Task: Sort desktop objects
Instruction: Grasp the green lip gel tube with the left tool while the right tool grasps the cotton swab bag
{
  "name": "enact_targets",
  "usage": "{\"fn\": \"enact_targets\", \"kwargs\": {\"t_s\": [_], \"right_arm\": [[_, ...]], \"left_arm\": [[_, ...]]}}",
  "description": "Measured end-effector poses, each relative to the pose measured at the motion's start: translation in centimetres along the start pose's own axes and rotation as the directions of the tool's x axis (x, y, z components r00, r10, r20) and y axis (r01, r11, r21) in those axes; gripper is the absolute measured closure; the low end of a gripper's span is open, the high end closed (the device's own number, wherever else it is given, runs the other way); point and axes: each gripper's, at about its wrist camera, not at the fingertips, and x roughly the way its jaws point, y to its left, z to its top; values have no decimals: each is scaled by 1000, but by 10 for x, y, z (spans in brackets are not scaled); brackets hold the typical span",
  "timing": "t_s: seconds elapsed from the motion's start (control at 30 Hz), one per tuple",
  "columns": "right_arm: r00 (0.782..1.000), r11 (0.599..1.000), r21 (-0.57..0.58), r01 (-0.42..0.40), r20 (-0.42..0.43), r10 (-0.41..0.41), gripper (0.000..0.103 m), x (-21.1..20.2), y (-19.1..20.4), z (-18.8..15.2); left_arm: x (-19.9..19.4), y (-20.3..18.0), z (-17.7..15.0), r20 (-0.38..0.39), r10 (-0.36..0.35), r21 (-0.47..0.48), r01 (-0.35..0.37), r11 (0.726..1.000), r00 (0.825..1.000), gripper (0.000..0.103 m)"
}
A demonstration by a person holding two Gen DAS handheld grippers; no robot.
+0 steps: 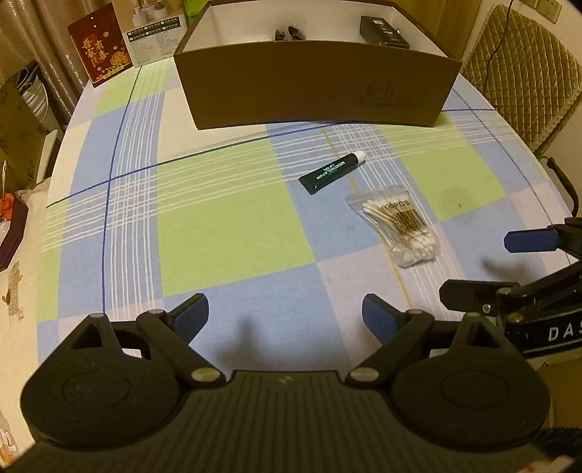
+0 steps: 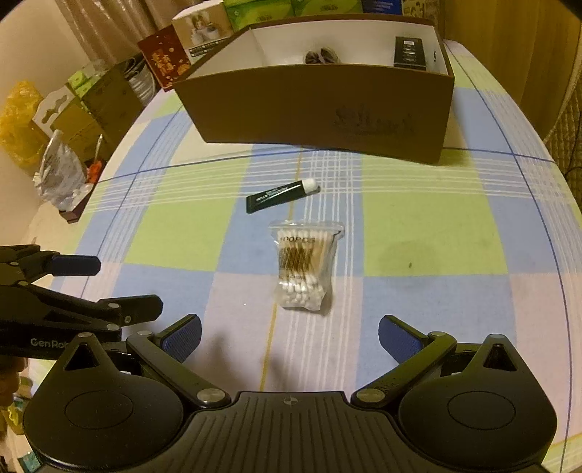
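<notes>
A dark green tube with a white cap [image 1: 331,172] [image 2: 280,195] lies on the checked tablecloth. A clear bag of cotton swabs [image 1: 399,225] [image 2: 303,265] lies just nearer than it. Behind both stands an open brown box [image 1: 316,85] [image 2: 320,109] holding a black packet [image 1: 383,31] [image 2: 410,52] and a small dark object [image 1: 291,33] [image 2: 322,56]. My left gripper [image 1: 285,320] is open and empty over the near cloth, left of the bag. My right gripper [image 2: 289,338] is open and empty, just short of the bag; it also shows in the left wrist view [image 1: 483,265].
A red card [image 1: 102,43] and printed boxes [image 2: 203,29] stand behind the brown box. Cartons and bags [image 2: 65,145] crowd the floor at the left. A quilted chair [image 1: 523,72] stands off the table's right edge.
</notes>
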Motion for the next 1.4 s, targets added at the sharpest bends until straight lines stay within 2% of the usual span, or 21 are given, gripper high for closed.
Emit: {"fn": "enact_targets", "kwargs": {"t_s": [0.23,0.3,0.43,0.6,1.03,1.1,1.2,1.4], "right_arm": [[999,1000,7,26,26,-26,4,10,0,2],[999,1000,7,28,27,-28,12,14,0,2],[999,999,18,27,37,-27,20,22,-2,5],[998,999,12,41,44,-42,35,34,-3,7],[998,998,-17,66,17,-66,55,64,-5,18],[997,997,-27,70,12,-70,65,67,-6,19],[996,996,-35,87,24,-86,73,66,-10,20],[989,990,39,139,42,-141,75,59,-35,28]], "left_arm": [[12,5,4,-10,-10,19,10,1000,1000,14],[17,7,5,-9,-12,24,12,1000,1000,14],[23,11,10,0,-22,35,22,999,1000,14],[33,15,18,9,-31,50,30,998,999,14],[56,18,35,2,-61,77,60,995,998,15],[58,19,36,2,-63,83,63,995,998,15],[62,19,39,-1,-68,93,68,993,998,15],[70,16,46,10,-100,123,98,988,995,23]]}}
